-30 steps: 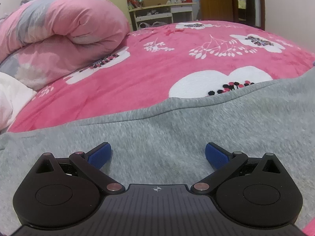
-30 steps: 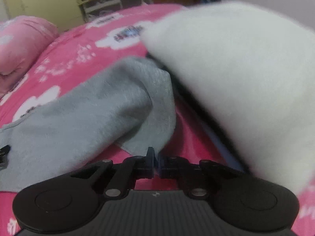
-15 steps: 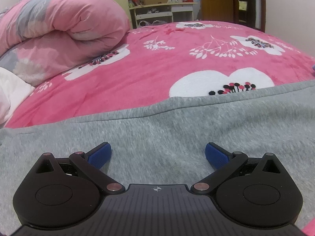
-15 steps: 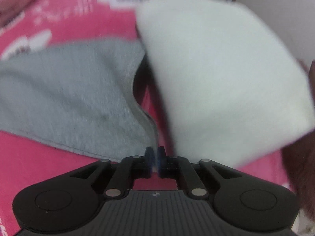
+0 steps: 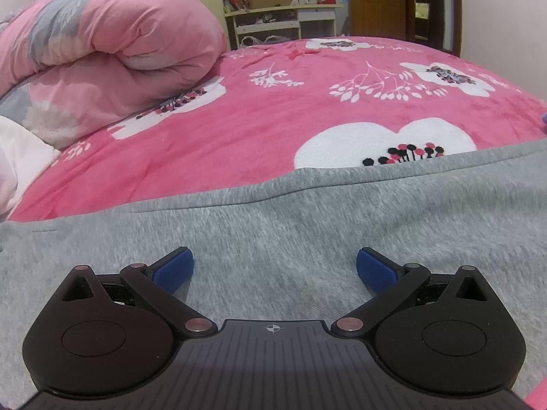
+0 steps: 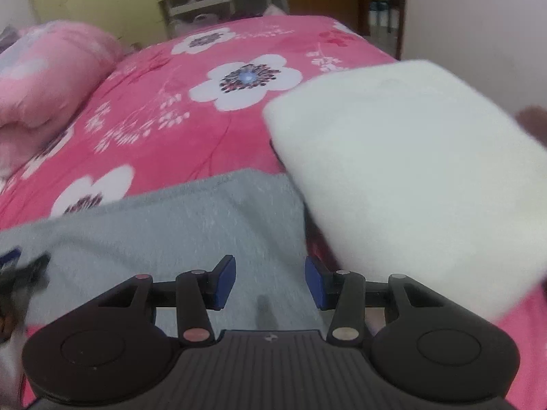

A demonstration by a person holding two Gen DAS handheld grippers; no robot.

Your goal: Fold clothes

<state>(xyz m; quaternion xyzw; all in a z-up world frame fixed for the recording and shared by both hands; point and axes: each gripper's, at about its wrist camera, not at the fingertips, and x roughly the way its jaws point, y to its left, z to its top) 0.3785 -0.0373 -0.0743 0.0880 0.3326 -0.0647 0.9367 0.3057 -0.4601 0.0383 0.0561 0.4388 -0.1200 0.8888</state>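
A grey garment [image 5: 307, 225] of soft, slightly fuzzy knit is spread flat across the near part of a bed, its far edge finished with a stitched hem that runs in a gentle curve from left to right. Beneath it lies a bright pink plush bedspread [image 5: 239, 130], printed with large white blossoms with dark centres and thin white sprigs. In the left wrist view the left gripper [image 5: 273, 268] is seen low over the grey fabric with its jaws spread wide and nothing between them; its blue pads [image 5: 172, 268] are ribbed, and the black linkage behind them is matte with rounded housings. At the far left a thick pink and grey quilt [image 5: 102, 58] is rolled into a bulky, puffy bundle, and a pale cloth [image 5: 20, 167] is seen at the left edge. A cream shelf unit [image 5: 283, 20] cluttered with small items and a brown wooden door [image 5: 372, 0] stand against the far wall. In the right wrist view, which is blurred, the right gripper [image 6: 270, 282] is held over the right end of the grey garment [image 6: 171, 232], its blue-padded jaws parted and grasping nothing. To the right of it a white, softly fleecy piece of cloth [image 6: 403, 167] with a broad rectangular outline is seen, overlapping the grey garment's right edge; whether it rests on the bed or is raised cannot be told. Part of the left gripper is glimpsed at the left edge of that view.
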